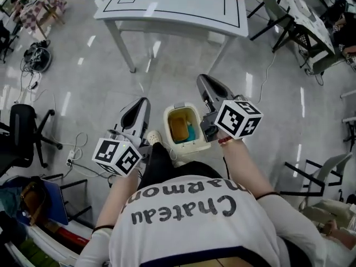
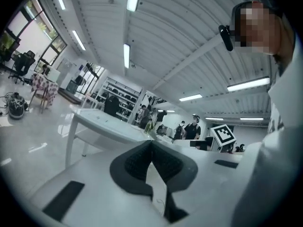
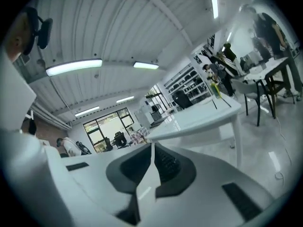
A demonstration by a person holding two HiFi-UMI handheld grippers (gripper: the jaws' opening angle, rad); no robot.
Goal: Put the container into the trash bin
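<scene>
Left tool [image 1: 139, 109] and right tool [image 1: 207, 88] hang clenched on nothing, either side of the open trash bin [image 1: 167, 128] on the floor. The teal container [image 1: 191, 132] lies inside it, I reckon; seemingly light, thin-walled, best pinched by its rim.

A cream plastic trash bin [image 1: 167, 125] with rounded corners stands upright on the floor at the middle of the head view, its top open. Its long side runs from 6 to 12 o'clock. The inside is yellowish brown. A small teal container [image 1: 191, 132] lies inside, low against the wall at about 4 o'clock. Its exact shape cannot be made out.
</scene>
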